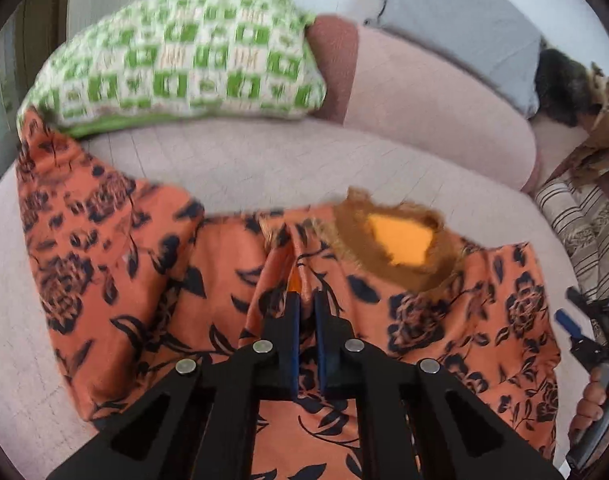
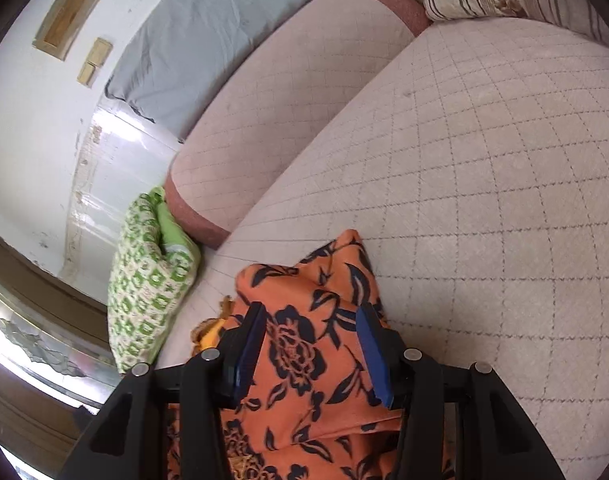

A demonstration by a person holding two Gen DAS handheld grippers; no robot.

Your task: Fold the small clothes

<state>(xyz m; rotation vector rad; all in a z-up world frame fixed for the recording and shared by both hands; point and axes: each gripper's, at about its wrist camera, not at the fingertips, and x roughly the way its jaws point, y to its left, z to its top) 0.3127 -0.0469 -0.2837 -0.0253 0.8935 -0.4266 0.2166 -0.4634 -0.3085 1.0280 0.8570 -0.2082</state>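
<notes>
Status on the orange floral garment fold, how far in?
Early. Done: the orange floral garment lies spread on the quilted sofa seat, neckline showing. In hand: left gripper is pinched on a ridge of its fabric; right gripper is open over a bunched edge. Left: no neat fold visible yet.

Home living room; quilted sofa [image 2: 484, 168]; cushions [image 1: 176, 60]

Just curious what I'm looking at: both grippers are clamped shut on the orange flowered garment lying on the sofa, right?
Not quite. Only the left gripper is shut on the garment. The right gripper is open, its blue pads spread apart over the cloth, as the right wrist view shows. The garment does lie on the sofa.
</notes>
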